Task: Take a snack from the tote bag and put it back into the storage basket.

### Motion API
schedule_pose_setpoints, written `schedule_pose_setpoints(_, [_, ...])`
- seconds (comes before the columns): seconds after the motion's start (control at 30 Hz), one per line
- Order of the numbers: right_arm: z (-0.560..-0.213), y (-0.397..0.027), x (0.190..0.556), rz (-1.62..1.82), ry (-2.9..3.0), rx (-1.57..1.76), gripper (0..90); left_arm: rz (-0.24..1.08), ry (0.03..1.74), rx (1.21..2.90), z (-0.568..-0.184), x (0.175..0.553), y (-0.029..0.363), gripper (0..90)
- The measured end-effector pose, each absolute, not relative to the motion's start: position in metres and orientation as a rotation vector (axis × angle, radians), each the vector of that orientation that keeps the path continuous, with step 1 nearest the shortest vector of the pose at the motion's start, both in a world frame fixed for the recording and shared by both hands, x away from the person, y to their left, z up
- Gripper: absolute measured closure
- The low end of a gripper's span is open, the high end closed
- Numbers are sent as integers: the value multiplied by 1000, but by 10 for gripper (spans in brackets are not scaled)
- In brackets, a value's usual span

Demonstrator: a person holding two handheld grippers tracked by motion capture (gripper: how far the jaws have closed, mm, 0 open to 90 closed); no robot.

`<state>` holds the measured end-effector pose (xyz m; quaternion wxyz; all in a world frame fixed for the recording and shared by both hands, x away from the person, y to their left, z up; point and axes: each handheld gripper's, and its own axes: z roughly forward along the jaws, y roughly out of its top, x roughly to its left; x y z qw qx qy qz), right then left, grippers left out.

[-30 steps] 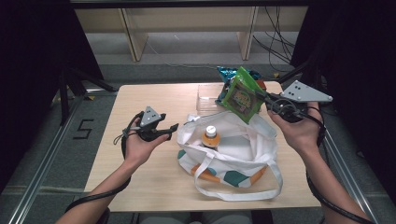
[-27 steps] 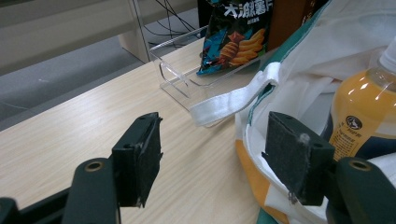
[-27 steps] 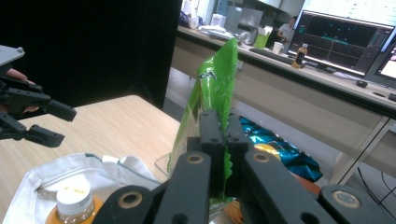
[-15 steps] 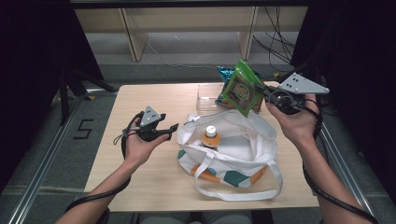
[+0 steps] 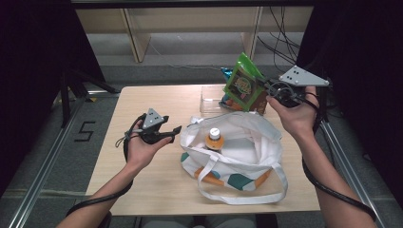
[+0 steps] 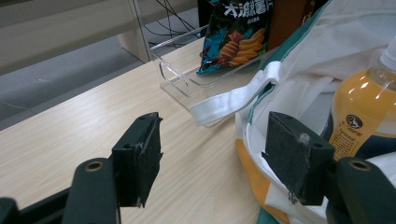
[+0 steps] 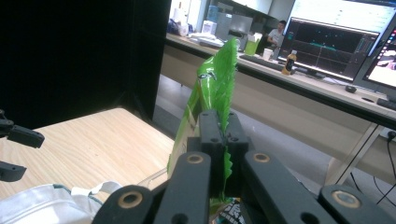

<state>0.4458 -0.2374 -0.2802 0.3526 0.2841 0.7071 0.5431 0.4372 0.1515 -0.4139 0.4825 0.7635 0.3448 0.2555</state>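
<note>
White tote bag (image 5: 247, 147) sits at the table's near right, orange bottle (image 5: 215, 140) inside. Left gripper (image 5: 175, 129) open, empty, beside the bag's rim. Right gripper (image 5: 265, 89) clamped on the green snack bag (image 5: 244, 84), held above the far right edge. Light, crinkly, crushable: grip the seal edge.

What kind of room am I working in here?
Likely a lab or office test bay: a wooden table fenced by black curtains, with desks and lit monitors behind and cables on the floor.
</note>
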Motion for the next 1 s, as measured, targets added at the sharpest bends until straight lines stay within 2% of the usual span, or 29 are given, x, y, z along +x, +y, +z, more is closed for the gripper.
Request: schedule_pose_setpoints(1.0, [-296, -226, 485, 1364, 1813, 790, 900, 628, 852, 1855, -414, 436, 155, 354])
